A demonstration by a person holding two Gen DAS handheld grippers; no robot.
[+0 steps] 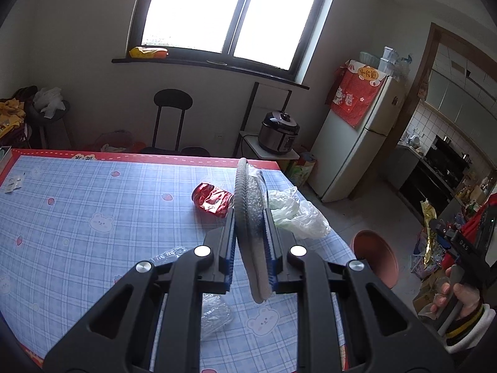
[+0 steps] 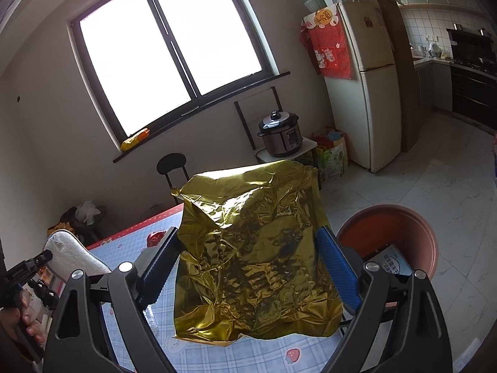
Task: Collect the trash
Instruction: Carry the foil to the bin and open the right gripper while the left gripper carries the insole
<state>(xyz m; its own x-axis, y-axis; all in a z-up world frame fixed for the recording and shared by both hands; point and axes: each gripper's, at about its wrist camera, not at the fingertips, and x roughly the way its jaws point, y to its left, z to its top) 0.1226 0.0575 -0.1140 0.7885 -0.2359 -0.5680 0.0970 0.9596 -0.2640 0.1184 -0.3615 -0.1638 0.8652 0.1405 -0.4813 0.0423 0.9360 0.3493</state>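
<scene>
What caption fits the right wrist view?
Right gripper holds a crumpled gold foil bag beside the terracotta bin.

daylight pours in through the window (image 1: 230, 12), whose panes are blown out to pure white in both views, while the walls around it stay dim and grey. glare flashes off the crumpled gold foil (image 2: 254, 248). strong fisheye bending curves the window frame and the table (image 1: 77, 205) edge, with dark vignetting in the corners. focus is sharp, without motion blur.
</scene>
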